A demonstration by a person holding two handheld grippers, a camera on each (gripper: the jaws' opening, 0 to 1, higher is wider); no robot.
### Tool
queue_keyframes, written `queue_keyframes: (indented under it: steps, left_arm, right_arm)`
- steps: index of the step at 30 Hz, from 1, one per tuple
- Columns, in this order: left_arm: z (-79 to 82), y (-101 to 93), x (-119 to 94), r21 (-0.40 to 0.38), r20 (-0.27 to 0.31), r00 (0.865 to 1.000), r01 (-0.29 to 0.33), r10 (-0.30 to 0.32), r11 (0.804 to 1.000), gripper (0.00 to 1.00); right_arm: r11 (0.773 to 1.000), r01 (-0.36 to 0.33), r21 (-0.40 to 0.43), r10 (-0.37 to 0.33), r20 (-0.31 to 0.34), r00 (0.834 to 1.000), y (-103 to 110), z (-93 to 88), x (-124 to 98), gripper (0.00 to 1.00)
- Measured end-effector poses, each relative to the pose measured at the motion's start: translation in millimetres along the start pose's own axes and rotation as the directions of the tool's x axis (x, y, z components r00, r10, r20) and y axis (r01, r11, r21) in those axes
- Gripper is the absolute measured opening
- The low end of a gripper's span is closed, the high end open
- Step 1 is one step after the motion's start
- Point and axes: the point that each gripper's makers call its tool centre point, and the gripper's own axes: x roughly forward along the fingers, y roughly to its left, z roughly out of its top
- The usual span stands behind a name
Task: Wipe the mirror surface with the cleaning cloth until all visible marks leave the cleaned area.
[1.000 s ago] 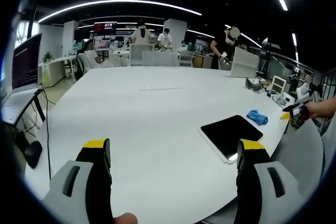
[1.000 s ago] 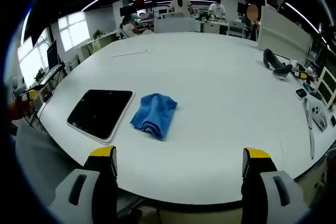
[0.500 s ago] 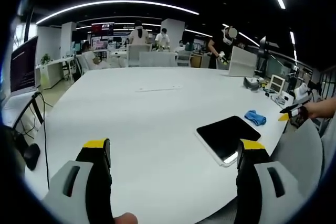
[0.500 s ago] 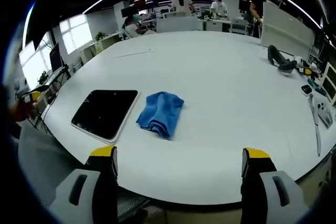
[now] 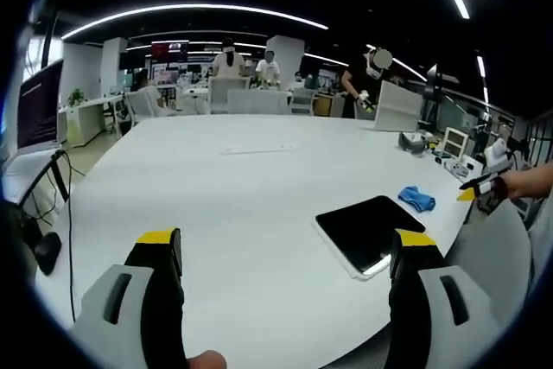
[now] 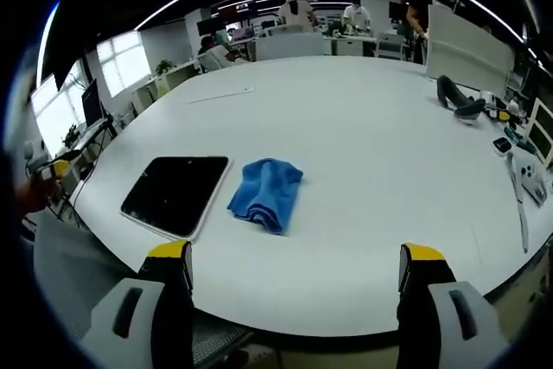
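Observation:
A flat dark mirror in a white frame lies on the big white table, with a crumpled blue cleaning cloth just to its right. My right gripper hovers open at the near table edge, well short of both. From the other side, the mirror lies ahead to the right of my open left gripper, and the blue cloth sits just beyond it. The other gripper's yellow tip, in a hand, shows at the far right.
Along the table's right edge lie a dark headset, cables and small devices. A monitor and cables stand left of the table. People work at desks far behind. A white partition stands at the back right.
Both views drifted slightly. In the left gripper view the mirror and cloth slid left and lower; in the right gripper view they shifted right and lower. Nothing was grasped.

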Motion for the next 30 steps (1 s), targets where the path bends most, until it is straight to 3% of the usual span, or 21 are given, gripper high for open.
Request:
queue_keyframes:
  steps: [5,17,30]
  left_arm:
    - [-6.5,-0.9,2,0.011,-0.023,1.000,0.010,-0.010,1.000,0.99]
    - [-10.9,0.8,12,0.011,-0.047,0.999,0.017,-0.017,1.000,0.99]
    - [-6.8,1.6,9,0.004,-0.036,0.999,0.007,-0.007,1.000,0.99]
  right_arm:
    - [1.000,0.002,-0.003,-0.002,-0.010,1.000,-1,-1.4,1,0.98]
    - [1.000,0.006,-0.008,-0.006,0.007,1.000,-2,37.2,6,0.95]
    - [0.999,0.006,-0.042,-0.007,-0.014,1.000,-6,30.9,4,0.95]
